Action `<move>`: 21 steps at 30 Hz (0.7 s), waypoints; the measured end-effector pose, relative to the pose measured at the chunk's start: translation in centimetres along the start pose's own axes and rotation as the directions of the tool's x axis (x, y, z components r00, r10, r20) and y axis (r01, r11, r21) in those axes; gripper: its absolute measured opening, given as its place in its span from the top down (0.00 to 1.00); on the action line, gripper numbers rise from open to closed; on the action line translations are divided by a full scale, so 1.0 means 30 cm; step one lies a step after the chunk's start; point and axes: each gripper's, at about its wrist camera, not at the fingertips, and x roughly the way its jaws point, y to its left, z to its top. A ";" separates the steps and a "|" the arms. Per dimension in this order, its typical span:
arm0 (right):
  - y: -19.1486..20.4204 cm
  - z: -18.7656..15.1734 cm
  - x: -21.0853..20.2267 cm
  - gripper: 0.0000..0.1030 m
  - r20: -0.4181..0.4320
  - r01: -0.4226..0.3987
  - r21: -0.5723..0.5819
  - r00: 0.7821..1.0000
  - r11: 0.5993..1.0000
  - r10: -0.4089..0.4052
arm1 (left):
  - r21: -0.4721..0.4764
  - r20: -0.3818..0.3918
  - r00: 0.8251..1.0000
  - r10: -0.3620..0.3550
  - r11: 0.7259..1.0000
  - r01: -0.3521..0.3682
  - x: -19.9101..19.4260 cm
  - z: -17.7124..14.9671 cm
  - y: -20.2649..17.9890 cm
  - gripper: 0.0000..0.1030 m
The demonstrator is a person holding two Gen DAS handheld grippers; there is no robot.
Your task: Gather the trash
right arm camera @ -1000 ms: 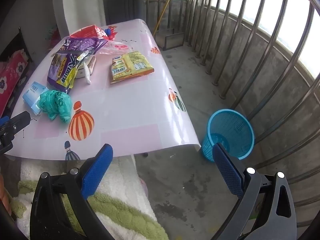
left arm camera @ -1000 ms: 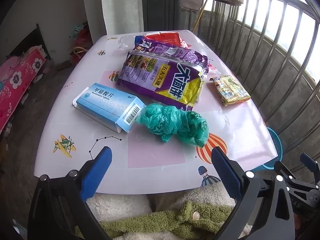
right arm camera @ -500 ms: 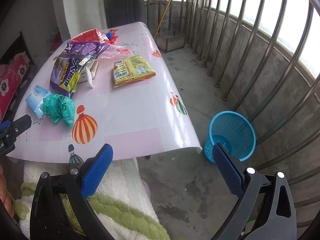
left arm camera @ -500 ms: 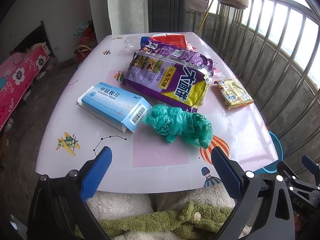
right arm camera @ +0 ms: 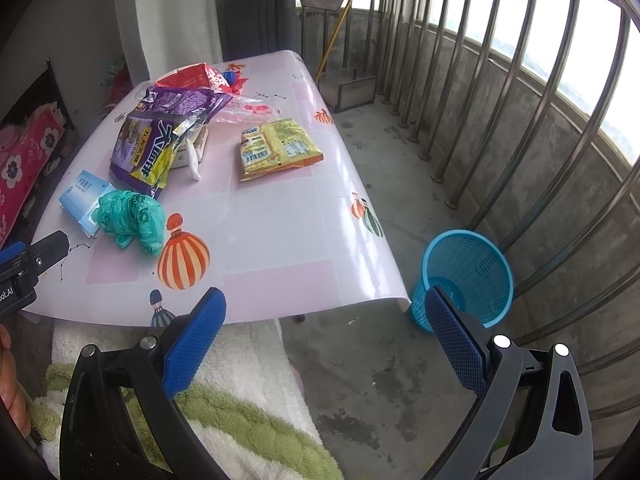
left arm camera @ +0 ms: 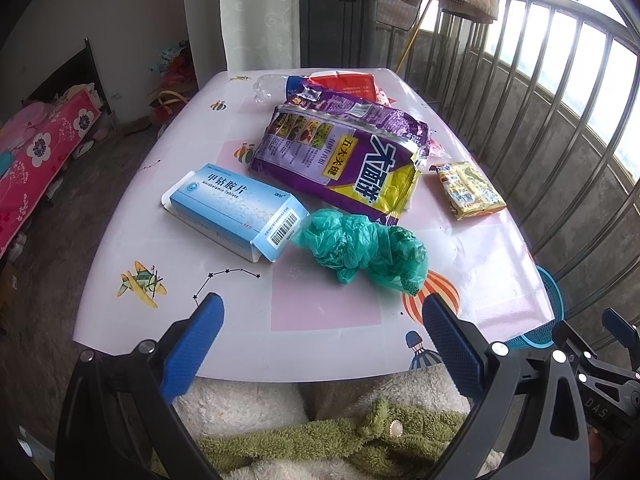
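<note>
A pink table (left arm camera: 320,316) holds trash: a crumpled green plastic bag (left arm camera: 360,250), a light blue medicine box (left arm camera: 236,210), a large purple and yellow snack bag (left arm camera: 344,156), a small yellow packet (left arm camera: 468,190) and a red wrapper (left arm camera: 344,84). My left gripper (left arm camera: 320,344) is open and empty, just short of the table's near edge, facing the green bag. My right gripper (right arm camera: 324,336) is open and empty off the table's near right corner. A blue mesh waste basket (right arm camera: 466,276) stands on the floor to the right of the table. The green bag (right arm camera: 132,216) and yellow packet (right arm camera: 276,150) also show in the right wrist view.
A metal railing (right arm camera: 520,120) runs along the right side behind the basket. A clear plastic bottle (left arm camera: 270,86) lies at the table's far end. A white and green fleece garment (left arm camera: 320,432) lies under both grippers. A bed with pink floral cover (left arm camera: 36,160) stands at left.
Both views have shifted slightly: the table and trash sit a little farther and lower in the frames. Both grippers stay open and empty.
</note>
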 end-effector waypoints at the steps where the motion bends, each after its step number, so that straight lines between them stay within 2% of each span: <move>1: 0.001 0.000 -0.001 0.08 0.002 0.000 0.000 1.000 1.000 0.000 | 0.001 0.000 1.000 -0.001 1.000 0.001 0.000 -0.001 0.000 0.06; 21: 0.003 -0.002 0.001 0.08 0.002 -0.007 0.001 1.000 1.000 0.007 | 0.011 -0.019 1.000 0.008 1.000 -0.008 0.009 -0.011 -0.005 0.06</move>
